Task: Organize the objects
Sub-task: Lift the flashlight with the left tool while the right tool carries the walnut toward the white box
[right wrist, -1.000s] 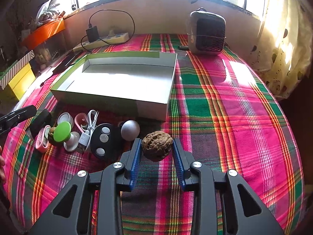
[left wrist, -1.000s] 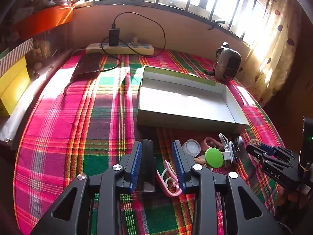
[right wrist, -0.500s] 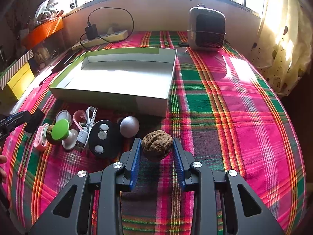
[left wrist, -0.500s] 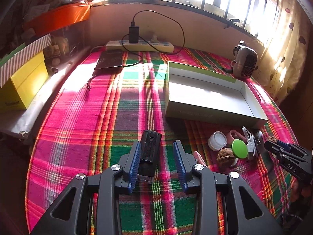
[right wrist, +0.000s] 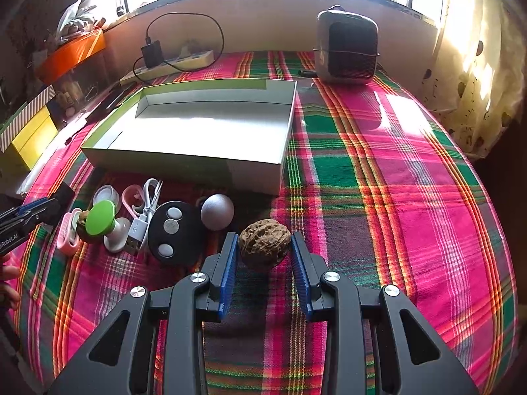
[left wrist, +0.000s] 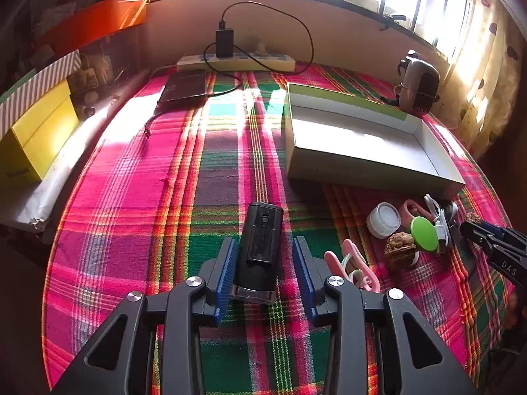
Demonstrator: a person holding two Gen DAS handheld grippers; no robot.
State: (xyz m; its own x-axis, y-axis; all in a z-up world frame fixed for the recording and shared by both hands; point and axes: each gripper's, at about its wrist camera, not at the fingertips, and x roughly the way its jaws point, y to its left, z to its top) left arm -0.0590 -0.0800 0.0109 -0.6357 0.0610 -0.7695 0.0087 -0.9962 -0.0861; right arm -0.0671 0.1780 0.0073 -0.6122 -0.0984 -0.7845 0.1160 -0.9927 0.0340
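In the left wrist view, a black device (left wrist: 259, 247) is seen lying on the plaid cloth (left wrist: 138, 197) between the jaws of the left claw (left wrist: 265, 270), which have just been opening; the left pad is close against it and a gap shows at the right pad, so it is not gripped. In the right wrist view, a walnut (right wrist: 264, 243) is held clamped in the right claw (right wrist: 264, 260), near the white box (right wrist: 197, 161) and just beside a grey ball (right wrist: 217, 211) and a black remote (right wrist: 171, 227).
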